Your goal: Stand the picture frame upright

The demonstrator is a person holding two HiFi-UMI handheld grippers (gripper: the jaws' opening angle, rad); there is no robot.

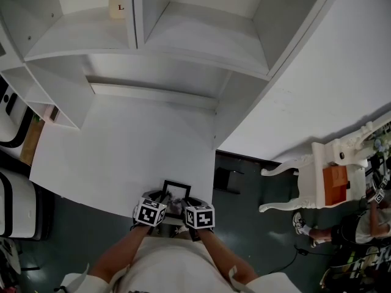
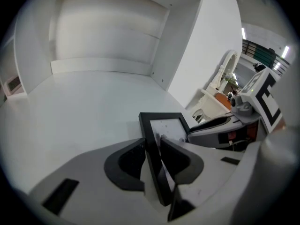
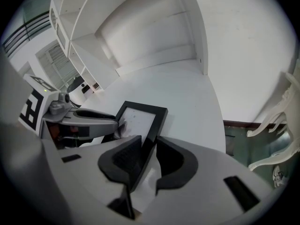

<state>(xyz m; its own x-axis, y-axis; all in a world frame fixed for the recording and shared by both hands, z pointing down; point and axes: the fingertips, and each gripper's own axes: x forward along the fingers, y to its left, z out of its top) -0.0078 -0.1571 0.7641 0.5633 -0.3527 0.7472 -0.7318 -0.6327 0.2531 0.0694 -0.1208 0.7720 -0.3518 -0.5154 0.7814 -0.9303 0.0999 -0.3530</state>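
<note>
Room and surface, left to right.

- Far left: white shelf unit (image 1: 183,41) with open square compartments, smooth and matt. A small white plant pot (image 1: 116,5) with green leaves stands in the top left compartment.
- Below the shelves: white table (image 1: 122,145), flat, plain and matt, with a straight near edge. A low white ledge runs along its far side.
- Floor (image 1: 256,237): dark grey-green, visible beyond the table's near edge.
- Left gripper (image 1: 162,196): grey plastic body with black ribbed pads. Its own view shows the jaws clamped on the left side bar of the picture frame (image 2: 164,125), one pad on each face.
- Picture frame (image 1: 176,191): at the near edge of the table, between the two grippers. Thin black rectangular border, pale insert with faint specks. It is tilted. I cannot tell whether its far edge rests on the table.
- Right gripper (image 1: 184,199): same build. Its own view shows the jaws closed on the right side bar of the frame (image 3: 140,118).
- Right of the table: plain white wall panel (image 1: 317,72) with a dark skirting strip at its foot.
- Far right: carved white chair (image 1: 317,176) with curved legs and an orange seat pad. Beside it, a person's leg and shoe (image 1: 302,224).
</note>
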